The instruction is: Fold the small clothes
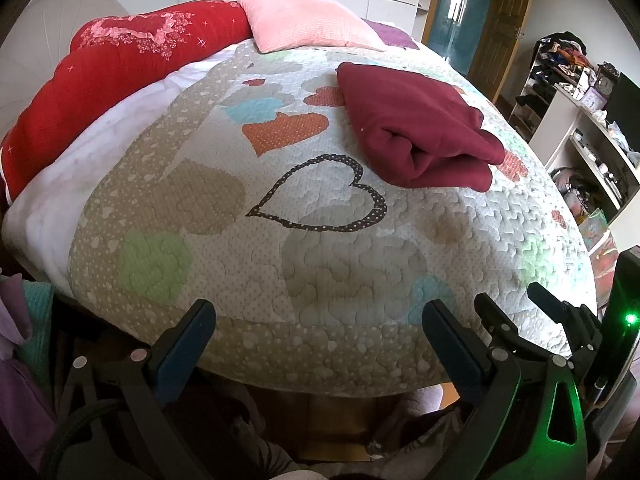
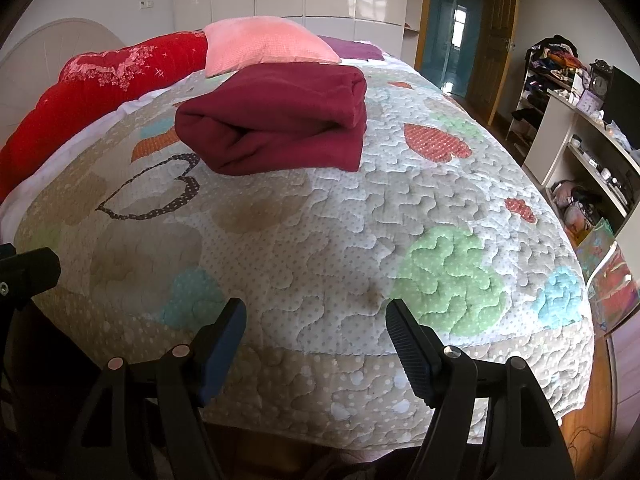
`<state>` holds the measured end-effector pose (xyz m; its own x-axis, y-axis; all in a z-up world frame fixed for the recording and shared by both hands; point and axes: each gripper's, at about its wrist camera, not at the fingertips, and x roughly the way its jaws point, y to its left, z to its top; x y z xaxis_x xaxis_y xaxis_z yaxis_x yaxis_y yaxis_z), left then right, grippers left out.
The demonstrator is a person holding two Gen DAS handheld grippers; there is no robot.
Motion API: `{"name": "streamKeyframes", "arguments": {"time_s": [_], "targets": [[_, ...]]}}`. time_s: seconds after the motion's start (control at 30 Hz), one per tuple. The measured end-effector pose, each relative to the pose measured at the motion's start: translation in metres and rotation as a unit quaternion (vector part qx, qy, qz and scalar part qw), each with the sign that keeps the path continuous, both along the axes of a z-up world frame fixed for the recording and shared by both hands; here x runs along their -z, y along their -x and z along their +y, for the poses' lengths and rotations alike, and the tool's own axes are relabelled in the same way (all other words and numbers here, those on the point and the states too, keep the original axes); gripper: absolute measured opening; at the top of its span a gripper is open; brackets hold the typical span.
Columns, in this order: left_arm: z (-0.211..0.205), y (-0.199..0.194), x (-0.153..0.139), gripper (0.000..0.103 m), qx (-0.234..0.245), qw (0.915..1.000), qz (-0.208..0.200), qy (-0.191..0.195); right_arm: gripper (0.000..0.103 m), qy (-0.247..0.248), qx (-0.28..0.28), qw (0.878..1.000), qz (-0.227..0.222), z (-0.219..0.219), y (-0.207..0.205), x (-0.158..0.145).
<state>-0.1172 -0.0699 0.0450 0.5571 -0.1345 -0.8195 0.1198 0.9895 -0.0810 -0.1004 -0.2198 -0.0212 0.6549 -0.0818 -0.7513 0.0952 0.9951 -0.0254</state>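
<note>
A folded dark red garment (image 1: 416,128) (image 2: 276,120) lies on the heart-patterned quilt (image 1: 328,248) (image 2: 320,220) toward the middle of the bed. My left gripper (image 1: 316,312) hovers over the near edge of the bed, open, with nothing between its blue-padded fingers. Beside it on the right, my right gripper (image 2: 315,308) (image 1: 508,296) is also open and empty. Both stand well short of the garment. In the right wrist view a part of the left gripper (image 2: 28,268) shows at the left edge.
A pink pillow (image 1: 308,24) (image 2: 264,44) and a red blanket (image 1: 100,76) (image 2: 80,88) lie at the head of the bed. Cluttered white shelves (image 1: 580,120) (image 2: 580,128) stand to the right, with a wooden door (image 1: 504,20) behind. Clothes (image 1: 24,320) pile at the near left.
</note>
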Motion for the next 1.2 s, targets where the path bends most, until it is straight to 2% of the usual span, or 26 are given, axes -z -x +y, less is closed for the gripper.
{"name": "streamKeyframes", "arguments": {"time_s": [1.2], "targets": [[0.0016,-0.0020,0.0083,0.103,0.000,0.9999,0.013,0.005,0.078,0.004,-0.011,1.000,0.006,0.0052,-0.0002,0.0049]]}}
